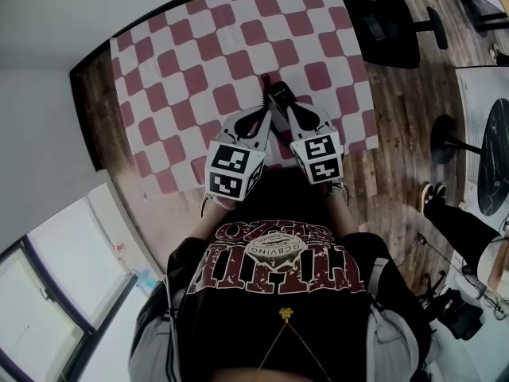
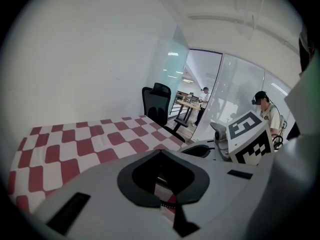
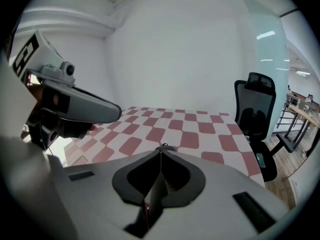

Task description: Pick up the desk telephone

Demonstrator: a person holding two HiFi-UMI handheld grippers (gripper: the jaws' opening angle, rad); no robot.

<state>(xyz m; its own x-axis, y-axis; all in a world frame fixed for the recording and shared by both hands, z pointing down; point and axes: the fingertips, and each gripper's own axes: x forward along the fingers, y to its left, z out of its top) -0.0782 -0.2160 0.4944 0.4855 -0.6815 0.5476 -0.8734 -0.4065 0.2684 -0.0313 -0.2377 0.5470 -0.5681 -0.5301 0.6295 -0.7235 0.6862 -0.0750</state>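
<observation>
No desk telephone shows in any view. A table with a red-and-white checked cloth (image 1: 231, 46) lies in front of me with nothing on it. Both grippers hang side by side over its near edge, tips pointing away from me and close together. My left gripper (image 1: 265, 111) has its jaws closed tip to tip with nothing between them; its own view shows only the cloth (image 2: 75, 144) beyond the left gripper (image 2: 160, 153). My right gripper (image 1: 280, 94) is shut and empty too, and past the right gripper (image 3: 161, 148) lies only the cloth (image 3: 190, 129).
A black office chair (image 1: 390, 22) stands at the table's far right corner on the wood floor (image 1: 398, 110). A white wall runs behind the table. To my right are a round dark table (image 1: 497, 157) and another person's leg (image 1: 461, 225). A glass partition (image 2: 235, 94) is beyond.
</observation>
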